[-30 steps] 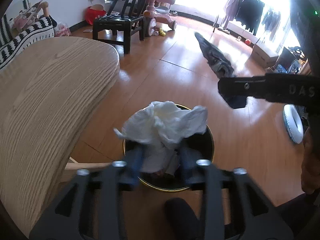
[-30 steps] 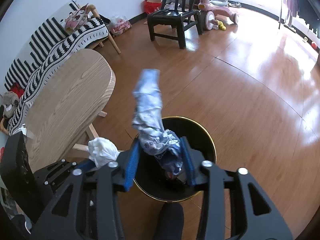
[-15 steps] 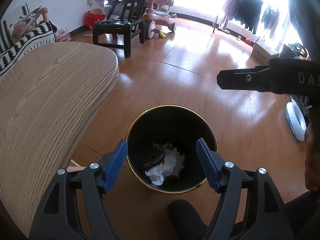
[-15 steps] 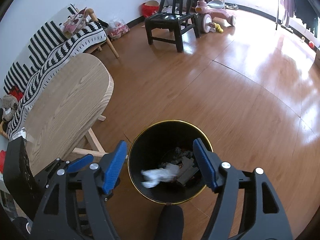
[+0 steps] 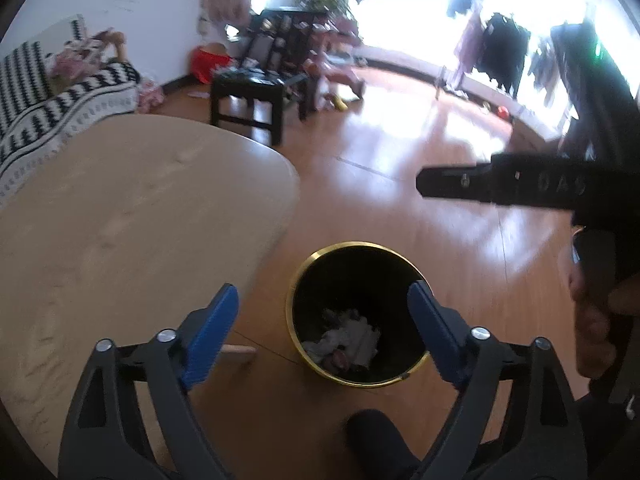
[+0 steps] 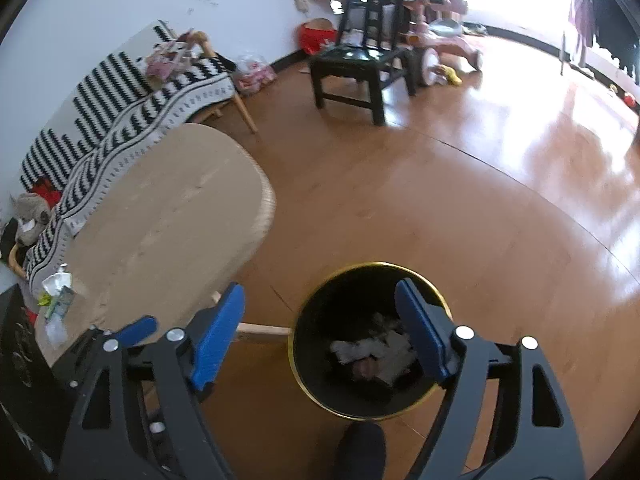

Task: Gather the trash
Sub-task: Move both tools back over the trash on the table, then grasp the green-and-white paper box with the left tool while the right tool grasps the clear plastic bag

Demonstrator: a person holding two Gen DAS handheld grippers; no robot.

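Observation:
A black bin with a gold rim stands on the wood floor and holds crumpled white tissue and other scraps. My left gripper is open and empty, above the bin and the table edge. My right gripper is open and empty above the bin; its body shows at the right of the left wrist view. More litter, a crumpled wrapper and packet, lies on the near end of the table.
A light wooden oval table stands left of the bin. A striped sofa, a black chair and a pink ride-on toy are farther back. A clothes rack stands by the bright window.
Both grippers opened and let go of the white tissue and the blue-white wrapper, which now lie in the bin. Both grippers have since lifted and tilted toward the table.

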